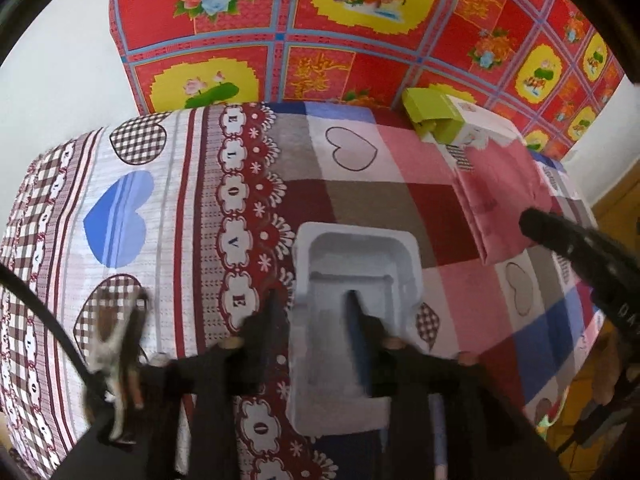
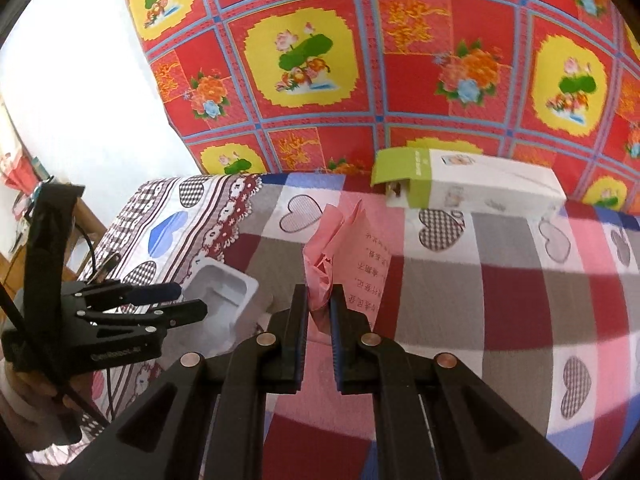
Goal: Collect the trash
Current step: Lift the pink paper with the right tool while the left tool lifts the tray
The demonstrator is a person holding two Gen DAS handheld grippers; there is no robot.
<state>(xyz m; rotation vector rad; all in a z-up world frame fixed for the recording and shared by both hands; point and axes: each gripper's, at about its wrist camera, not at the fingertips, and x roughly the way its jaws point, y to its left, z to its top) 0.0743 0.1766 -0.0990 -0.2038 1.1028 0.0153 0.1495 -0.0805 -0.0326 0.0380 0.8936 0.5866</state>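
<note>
The right gripper, nearest its camera, is clenched on a crumpled pink paper and holds it just above the patchwork-covered surface. The paper stands up past the fingertips; only its lower folds sit between the pads.

The left gripper is released. One finger sits inside the white foam tray, the other lies outside the tray's left wall, and the pads do not press on that wall. The tray rests on the surface near its left edge.

A green and white carton lies at the far edge of the surface, against the red floral cloth, and is untouched.

Risks, largest item first:

1. Carton. It is the largest item and likely wider than a partly spread gripper. A grasp across its long side may slip; the open green flap end offers a thinner hold.

2. Foam tray. The foam is light and brittle. Closing hard on one wall could crack it. A lift by one wall may tilt the tray. A sideways nudge could push it off the near edge.

3. Pink paper. The hold covers a small part of it. A fast swing could pull the loose folds free.
</note>
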